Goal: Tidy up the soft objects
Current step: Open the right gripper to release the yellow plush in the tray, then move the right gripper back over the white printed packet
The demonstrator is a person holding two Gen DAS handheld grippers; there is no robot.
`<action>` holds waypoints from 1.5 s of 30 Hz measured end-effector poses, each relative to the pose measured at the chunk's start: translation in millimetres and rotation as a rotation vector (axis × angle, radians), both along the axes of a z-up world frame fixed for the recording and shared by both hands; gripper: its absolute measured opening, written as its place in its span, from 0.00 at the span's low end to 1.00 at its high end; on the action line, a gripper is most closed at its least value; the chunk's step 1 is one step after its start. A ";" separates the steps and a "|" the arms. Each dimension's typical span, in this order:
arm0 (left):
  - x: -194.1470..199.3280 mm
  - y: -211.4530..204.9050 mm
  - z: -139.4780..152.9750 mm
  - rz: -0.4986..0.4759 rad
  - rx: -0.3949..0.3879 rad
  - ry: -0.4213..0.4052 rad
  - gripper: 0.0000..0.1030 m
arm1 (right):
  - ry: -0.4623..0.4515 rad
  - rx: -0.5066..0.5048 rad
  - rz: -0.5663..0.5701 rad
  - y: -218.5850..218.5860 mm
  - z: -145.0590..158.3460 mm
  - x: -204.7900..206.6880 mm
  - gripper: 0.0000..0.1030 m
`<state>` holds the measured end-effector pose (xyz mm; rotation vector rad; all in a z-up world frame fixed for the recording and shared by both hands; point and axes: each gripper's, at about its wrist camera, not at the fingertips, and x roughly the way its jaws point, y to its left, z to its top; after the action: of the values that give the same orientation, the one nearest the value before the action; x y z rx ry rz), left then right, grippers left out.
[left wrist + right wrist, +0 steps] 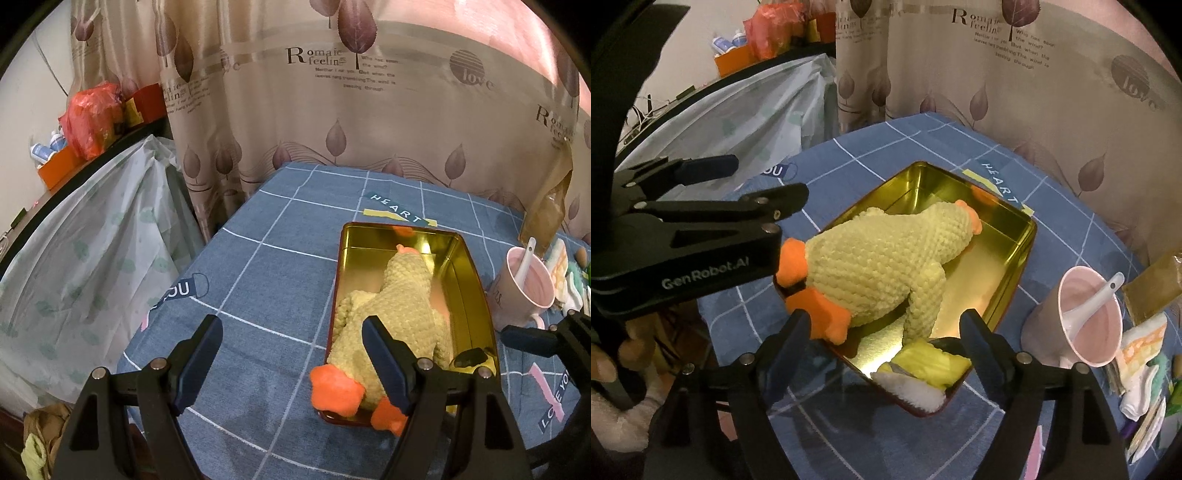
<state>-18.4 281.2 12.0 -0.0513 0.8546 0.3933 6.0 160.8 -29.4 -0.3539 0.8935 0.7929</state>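
Clutter is concentrated along the right edge of the worktop (258, 280), which is covered by a blue checked cloth. A pink mug (1086, 321) with a white spoon (1089, 306) is seen just beside the gold tin (1004, 266), and a stack of folded cloths (1145, 354) lies beyond it. A leaf-print curtain (332, 110) hangs behind the worktop. The yellow plush duck (882, 258) is laid lengthwise in the tin, with its orange feet (336, 391) overhanging the near rim. A small yellow and white soft item (923, 373) rests at the tin's near corner. The left gripper (291, 365) is held at the duck's feet, jaws apart and empty. The right gripper (886, 354) is held above the small item, jaws apart, nothing clamped.
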 end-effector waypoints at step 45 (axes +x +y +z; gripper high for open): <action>12.1 -44.1 -8.8 -0.097 0.090 0.067 0.78 | -0.017 0.023 -0.690 -330.9 -10.7 40.0 0.78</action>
<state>-6.3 237.1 3.2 0.0868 0.9012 0.3431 46.1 -170.1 -40.1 -0.0181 0.9094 0.1619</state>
